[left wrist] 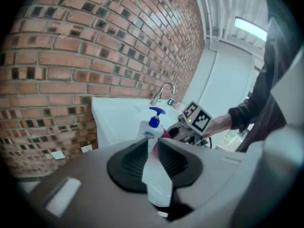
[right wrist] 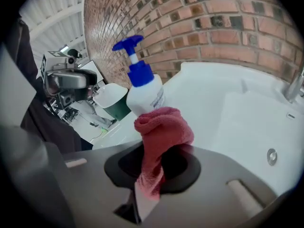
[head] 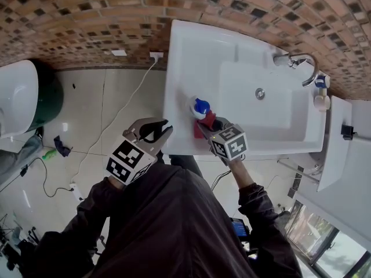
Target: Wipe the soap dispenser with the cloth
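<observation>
A white soap dispenser (head: 199, 106) with a blue pump stands on the front left rim of the white sink (head: 185, 51). My right gripper (head: 207, 127) is shut on a bunched red cloth (head: 205, 124), and the cloth touches the bottle's near side. In the right gripper view the cloth (right wrist: 163, 129) sticks up from the jaws against the lower part of the dispenser (right wrist: 142, 91). My left gripper (head: 164, 127) hangs just off the sink's front left corner, shut and empty. From there the left gripper view looks at the dispenser (left wrist: 151, 127).
A chrome faucet (head: 299, 62) and the drain (head: 260, 93) lie at the sink's far right. Brick wall runs behind the sink. On the tiled floor to the left are a white and green bin (head: 23, 100), a cable and a wall socket (head: 156, 55).
</observation>
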